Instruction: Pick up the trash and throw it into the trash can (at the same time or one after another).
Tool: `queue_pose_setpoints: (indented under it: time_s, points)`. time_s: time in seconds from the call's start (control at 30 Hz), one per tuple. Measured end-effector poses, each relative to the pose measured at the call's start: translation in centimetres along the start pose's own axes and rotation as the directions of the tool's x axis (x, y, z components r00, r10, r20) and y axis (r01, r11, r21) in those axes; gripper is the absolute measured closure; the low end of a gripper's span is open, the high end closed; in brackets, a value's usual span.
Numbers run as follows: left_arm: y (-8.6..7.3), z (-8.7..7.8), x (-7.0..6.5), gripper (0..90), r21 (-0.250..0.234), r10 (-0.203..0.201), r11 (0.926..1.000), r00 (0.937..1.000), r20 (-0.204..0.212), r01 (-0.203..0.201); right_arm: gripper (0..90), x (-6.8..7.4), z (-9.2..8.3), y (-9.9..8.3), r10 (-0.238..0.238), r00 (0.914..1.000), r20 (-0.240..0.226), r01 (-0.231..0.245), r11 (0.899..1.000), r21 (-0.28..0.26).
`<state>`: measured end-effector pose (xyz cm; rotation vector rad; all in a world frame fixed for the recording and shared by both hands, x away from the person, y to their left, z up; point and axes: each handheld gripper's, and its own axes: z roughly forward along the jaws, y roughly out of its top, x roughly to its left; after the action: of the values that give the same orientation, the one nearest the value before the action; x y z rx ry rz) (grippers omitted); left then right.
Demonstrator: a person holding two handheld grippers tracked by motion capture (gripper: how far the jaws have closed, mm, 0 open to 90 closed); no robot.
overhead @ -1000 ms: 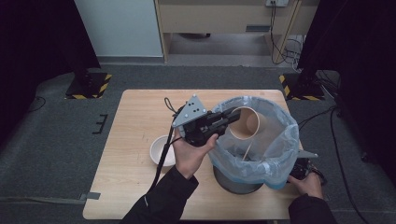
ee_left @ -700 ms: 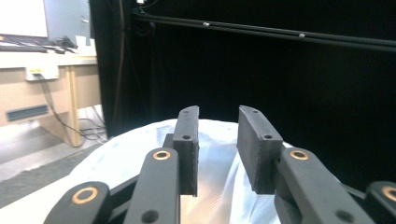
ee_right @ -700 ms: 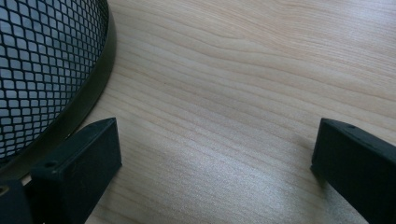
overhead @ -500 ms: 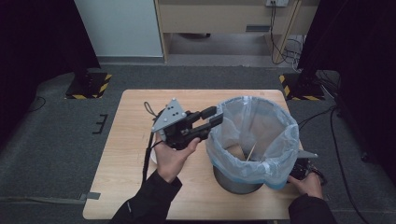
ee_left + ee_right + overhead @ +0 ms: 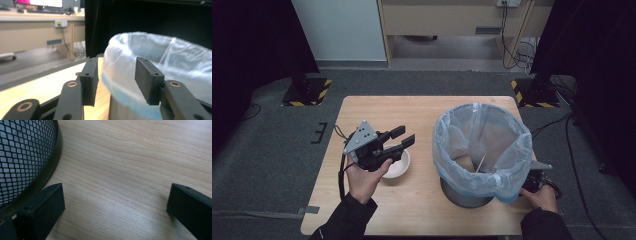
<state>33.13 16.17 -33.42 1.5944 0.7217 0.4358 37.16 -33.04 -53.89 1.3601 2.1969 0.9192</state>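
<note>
A mesh waste bin lined with a pale blue plastic bag point(image 5: 482, 150) stands on the right half of the wooden table point(image 5: 422, 115). A thin stick point(image 5: 482, 162) leans inside it. My left gripper point(image 5: 404, 139) hovers to the left of the bin, open, nothing between its jaws, above a white bowl point(image 5: 399, 167). In the left gripper view the left gripper point(image 5: 116, 62) faces the bag's rim point(image 5: 160, 50). My right gripper point(image 5: 536, 181) rests low at the bin's near right side, partly hidden. In the right gripper view the right gripper point(image 5: 117, 188) is wide open over bare wood beside the bin's mesh wall point(image 5: 22, 152).
Two black stands with yellow-striped bases point(image 5: 307, 92) point(image 5: 534, 92) flank the far corners of the table. A wooden cabinet point(image 5: 452, 20) with cables stands behind. Grey carpet surrounds the table.
A second ago the left gripper held a paper cup over the bin. The cup is gone from its jaws, and the gripper has drawn back left, open, to above the bowl.
</note>
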Motion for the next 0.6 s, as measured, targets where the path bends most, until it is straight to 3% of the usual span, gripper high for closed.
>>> queue_pose_setpoints:
  time_s: [0.3, 0.43, 0.57, 0.6]
  points:
    - [-3.1, -0.5, 2.3, 42.6, 0.070, -0.031, 0.9969, 0.9963, -0.081, 0.037, 1.6, 0.0, 0.0, 0.0, 0.000, 1.0000, 0.001, 0.000, 1.000, 0.000]
    - [-4.9, -0.6, 4.0, 38.3, 0.124, -0.032, 0.9910, 0.9873, -0.155, 0.052, 1.6, 0.0, 0.0, 0.0, 0.000, 1.0000, 0.001, 0.000, 1.000, 0.000]
    - [-6.4, -0.6, 5.1, 36.0, 0.155, -0.054, 0.9843, 0.9798, -0.192, 0.085, 1.6, 0.0, 0.0, 0.0, 0.000, 1.0000, 0.000, 0.000, 1.000, 0.000]
    - [-7.2, -0.5, 5.8, 35.5, 0.179, -0.051, 0.9796, 0.9748, -0.217, 0.091, 1.6, 0.0, 0.0, 0.0, -0.001, 1.0000, 0.000, 0.001, 1.000, -0.001]
